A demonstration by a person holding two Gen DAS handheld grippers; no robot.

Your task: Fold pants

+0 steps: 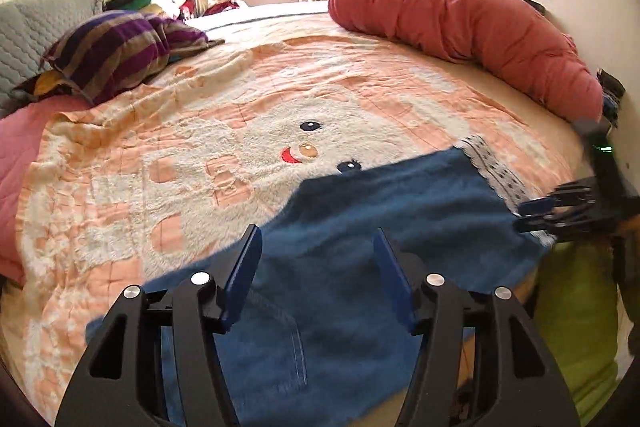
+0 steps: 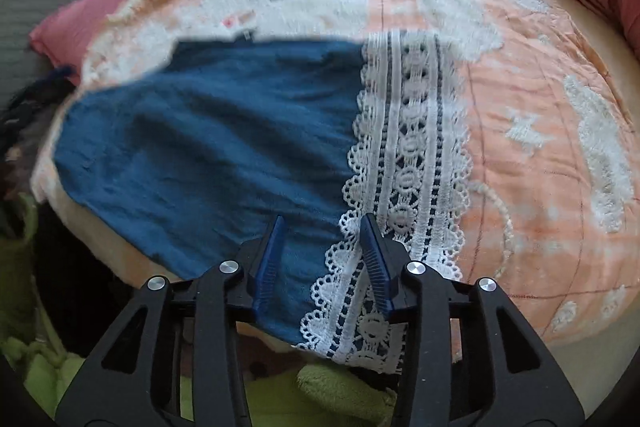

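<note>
Blue pants (image 1: 380, 227) with a white lace hem (image 2: 412, 155) lie flat on the near edge of the bed. In the left wrist view my left gripper (image 1: 316, 239) is open, its blue pads above the pants near a pocket seam. In the right wrist view my right gripper (image 2: 322, 223) is open, its fingers over the border between the blue cloth (image 2: 208, 139) and the lace. The right gripper also shows in the left wrist view (image 1: 532, 215) at the lace hem on the right.
The bed carries an orange and white fluffy blanket (image 1: 240, 115). A rolled red quilt (image 1: 480, 23) lies along the far right. A striped pillow (image 1: 120, 47) and pink bedding (image 1: 16, 155) lie on the left. Green cloth (image 2: 320, 395) hangs below the bed's edge.
</note>
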